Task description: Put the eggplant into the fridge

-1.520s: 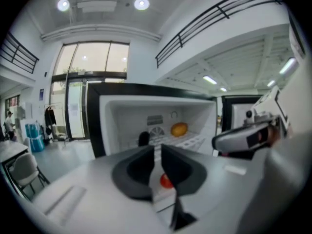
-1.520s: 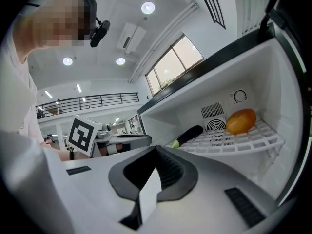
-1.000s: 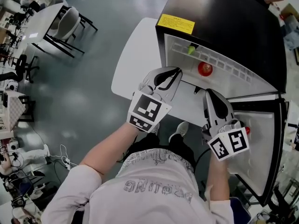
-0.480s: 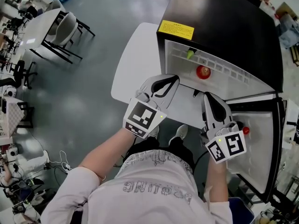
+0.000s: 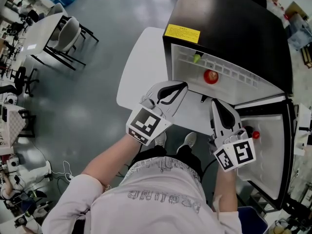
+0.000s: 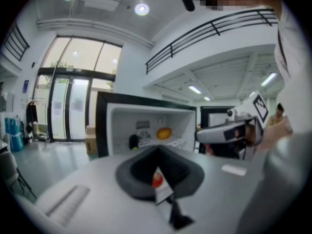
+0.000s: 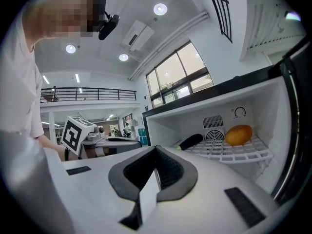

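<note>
The eggplant (image 7: 191, 141) lies dark and long on the wire shelf inside the open black fridge (image 5: 229, 23); only its green stem (image 5: 197, 58) shows in the head view. It is also in the left gripper view as the eggplant (image 6: 133, 141). My left gripper (image 5: 182, 86) is shut and empty, just in front of the fridge opening. Beside it to the right, my right gripper (image 5: 217, 102) is also shut with nothing in it. Each gripper's own jaws, left gripper (image 6: 157, 151) and right gripper (image 7: 156, 152), point at the shelf.
An orange-red fruit (image 5: 210, 76) sits on the same shelf, right of the eggplant. The fridge door (image 5: 273, 150) stands open at the right with a small red thing (image 5: 255, 135) in it. A white round table (image 5: 141, 57) is left of the fridge. Chairs (image 5: 68, 26) stand further left.
Both grippers have stayed in front of the open fridge. The left gripper has tipped slightly, and its marker cube has shifted a little down and left.
</note>
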Motion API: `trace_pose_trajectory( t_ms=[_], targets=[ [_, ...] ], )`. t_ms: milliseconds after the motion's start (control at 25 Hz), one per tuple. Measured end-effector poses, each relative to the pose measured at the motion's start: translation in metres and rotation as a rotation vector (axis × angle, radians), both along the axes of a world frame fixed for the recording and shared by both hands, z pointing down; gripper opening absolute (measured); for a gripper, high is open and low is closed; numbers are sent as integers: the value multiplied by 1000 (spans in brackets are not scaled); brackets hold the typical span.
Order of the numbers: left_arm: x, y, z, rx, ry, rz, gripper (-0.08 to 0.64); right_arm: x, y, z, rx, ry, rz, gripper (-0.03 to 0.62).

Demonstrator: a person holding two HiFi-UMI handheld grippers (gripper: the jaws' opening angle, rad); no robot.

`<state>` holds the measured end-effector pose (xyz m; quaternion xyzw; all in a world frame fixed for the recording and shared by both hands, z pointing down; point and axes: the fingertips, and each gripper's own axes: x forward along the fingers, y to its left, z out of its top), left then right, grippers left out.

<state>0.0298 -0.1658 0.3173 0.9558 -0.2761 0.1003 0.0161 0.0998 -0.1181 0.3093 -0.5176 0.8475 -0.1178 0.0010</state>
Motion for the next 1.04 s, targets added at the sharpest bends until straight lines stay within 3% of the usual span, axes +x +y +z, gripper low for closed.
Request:
trace_pose_trajectory(
  t_ms=[1040],
  targets=[
    [11,2,-5,2,2,39,8,6,-1,-2,9,23,12,3]
  ],
)
